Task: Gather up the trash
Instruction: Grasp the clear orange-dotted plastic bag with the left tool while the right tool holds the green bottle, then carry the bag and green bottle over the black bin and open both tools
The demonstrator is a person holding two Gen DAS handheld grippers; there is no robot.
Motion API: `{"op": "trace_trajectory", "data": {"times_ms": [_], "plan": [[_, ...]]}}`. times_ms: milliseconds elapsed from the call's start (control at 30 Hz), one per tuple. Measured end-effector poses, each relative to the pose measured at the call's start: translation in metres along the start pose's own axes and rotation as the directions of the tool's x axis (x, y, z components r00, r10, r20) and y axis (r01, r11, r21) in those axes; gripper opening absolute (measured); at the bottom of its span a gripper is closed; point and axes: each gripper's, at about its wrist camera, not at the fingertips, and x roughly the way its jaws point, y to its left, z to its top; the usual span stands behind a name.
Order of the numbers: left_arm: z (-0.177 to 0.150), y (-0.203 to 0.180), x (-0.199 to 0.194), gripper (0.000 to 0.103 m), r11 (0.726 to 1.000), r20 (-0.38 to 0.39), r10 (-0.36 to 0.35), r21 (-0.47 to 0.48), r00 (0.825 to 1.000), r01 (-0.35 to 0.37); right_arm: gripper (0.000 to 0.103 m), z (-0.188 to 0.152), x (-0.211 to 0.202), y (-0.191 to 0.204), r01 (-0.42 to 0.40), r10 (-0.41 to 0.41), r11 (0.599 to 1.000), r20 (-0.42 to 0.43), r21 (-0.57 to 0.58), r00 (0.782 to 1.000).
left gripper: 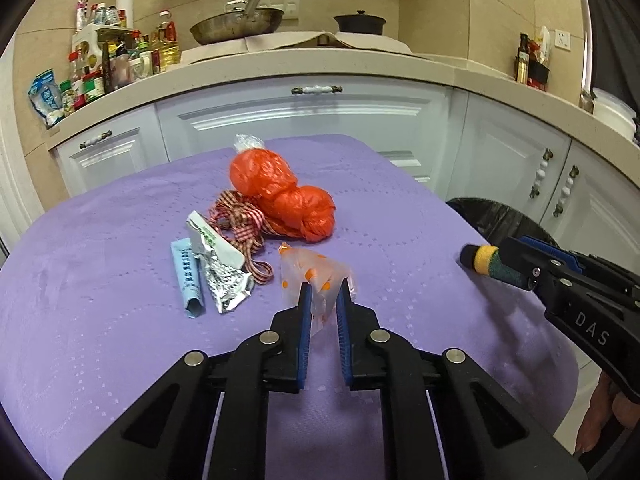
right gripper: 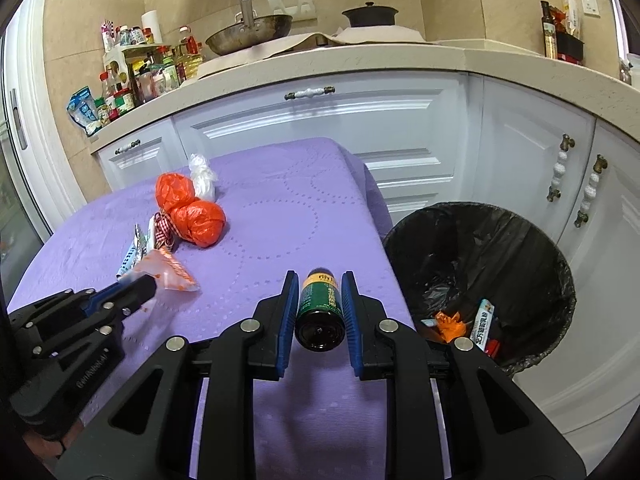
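Your right gripper clamps the dark green-labelled bottle above the purple table's right edge, beside the black-lined bin, while your left gripper pinches the orange-dotted plastic bag mid-table.

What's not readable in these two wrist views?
- Bin contents: left wrist view shows only its rim, behind the right gripper; the bottom is dim in the right wrist view.
- Bottle label: too small and blurred in both views.
- Clear spotted bag: the left gripper's fingers flank it; contact unclear.
- Small white bag: mostly behind the orange bags in the left view.
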Motion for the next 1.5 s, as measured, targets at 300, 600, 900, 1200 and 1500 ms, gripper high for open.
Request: {"op": "trace_trajectory", "data": {"times_ms": [300,600,900,1200,1500], "plan": [[0.023,-0.011,-0.018,0.013,1.0,0.092,-0.009,0.01,0.996,0.008,0.021,0.009,-0.018,-0.023,0.072,-0.073,0.997,0.07,0.012,0.995],[0.041,-0.053,-0.001,0.013,0.996,0.106,-0.073,0.067,0.992,0.066,0.0,0.019,-0.023,-0.065,0.16,-0.163,0.986,0.112,0.037,0.98],[0.058,-0.103,0.024,0.014,0.981,0.07,-0.142,0.142,0.987,0.131,0.0,0.015,-0.019,-0.113,0.241,-0.249,0.966,0.097,0.094,0.964],[0.068,-0.147,0.047,0.047,0.963,0.025,-0.201,0.19,0.979,0.193,0.001,0.008,-0.026,-0.137,0.27,-0.283,0.952,0.084,0.143,0.955],[0.066,-0.152,0.049,0.061,0.967,0.029,-0.177,0.189,0.984,0.169,0.003,0.009,-0.028,-0.144,0.278,-0.294,0.948,0.09,0.156,0.952]]}}
